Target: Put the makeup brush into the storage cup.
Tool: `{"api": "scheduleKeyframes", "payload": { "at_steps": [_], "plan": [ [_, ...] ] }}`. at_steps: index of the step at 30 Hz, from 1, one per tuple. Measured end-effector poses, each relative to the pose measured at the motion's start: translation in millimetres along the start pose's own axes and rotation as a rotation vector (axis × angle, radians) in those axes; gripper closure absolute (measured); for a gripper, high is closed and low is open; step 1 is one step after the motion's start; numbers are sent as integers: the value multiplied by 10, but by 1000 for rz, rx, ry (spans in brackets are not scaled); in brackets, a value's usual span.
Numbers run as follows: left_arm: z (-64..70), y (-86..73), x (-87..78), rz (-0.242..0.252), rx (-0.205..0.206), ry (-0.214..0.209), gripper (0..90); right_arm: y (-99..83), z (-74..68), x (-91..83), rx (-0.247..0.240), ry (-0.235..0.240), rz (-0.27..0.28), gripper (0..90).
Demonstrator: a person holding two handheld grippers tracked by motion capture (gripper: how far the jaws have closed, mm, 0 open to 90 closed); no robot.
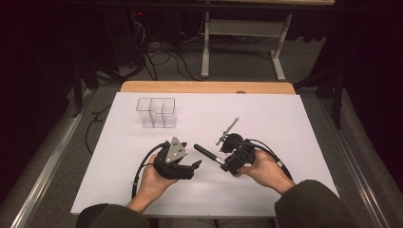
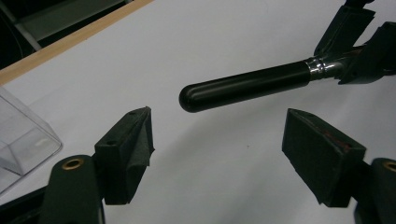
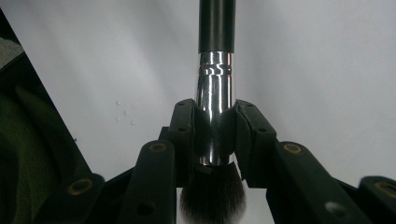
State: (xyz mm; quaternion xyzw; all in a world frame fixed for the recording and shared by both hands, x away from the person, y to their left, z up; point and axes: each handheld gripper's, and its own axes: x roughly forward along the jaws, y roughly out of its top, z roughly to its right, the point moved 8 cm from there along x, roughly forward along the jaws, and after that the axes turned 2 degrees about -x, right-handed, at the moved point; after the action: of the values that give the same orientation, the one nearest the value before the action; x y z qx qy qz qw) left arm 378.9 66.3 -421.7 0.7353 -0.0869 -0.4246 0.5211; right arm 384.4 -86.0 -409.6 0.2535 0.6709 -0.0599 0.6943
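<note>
A makeup brush (image 1: pixel 208 155) with a black handle, silver ferrule and dark bristles is held above the white sheet. My right gripper (image 1: pixel 223 162) is shut on the ferrule (image 3: pixel 214 107), with the bristles (image 3: pixel 212 198) toward its camera and the handle (image 3: pixel 217 23) pointing away. My left gripper (image 1: pixel 192 167) is open, its jaws wide apart and holding nothing. The handle's rounded end (image 2: pixel 196 97) hangs just ahead of the left gripper (image 2: pixel 219 135), without touching its pads. The right gripper (image 2: pixel 355 44) also appears at the upper right of the left gripper view.
A clear plastic organiser (image 1: pixel 156 112) with several compartments stands at the back left of the white sheet (image 1: pixel 266 114); its corner (image 2: pixel 23 140) is left of my left jaw. A thin grey stick (image 1: pixel 228 130) sits just beyond the right gripper. The wooden table edge (image 1: pixel 204 87) lies behind.
</note>
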Motion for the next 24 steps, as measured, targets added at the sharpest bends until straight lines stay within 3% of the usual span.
{"api": "scheduleKeyframes", "payload": {
  "at_steps": [24],
  "plan": [
    [96,-59,69,-64,66,-29,203,118,-165,59,-45,73,-67,724]
  ]
}}
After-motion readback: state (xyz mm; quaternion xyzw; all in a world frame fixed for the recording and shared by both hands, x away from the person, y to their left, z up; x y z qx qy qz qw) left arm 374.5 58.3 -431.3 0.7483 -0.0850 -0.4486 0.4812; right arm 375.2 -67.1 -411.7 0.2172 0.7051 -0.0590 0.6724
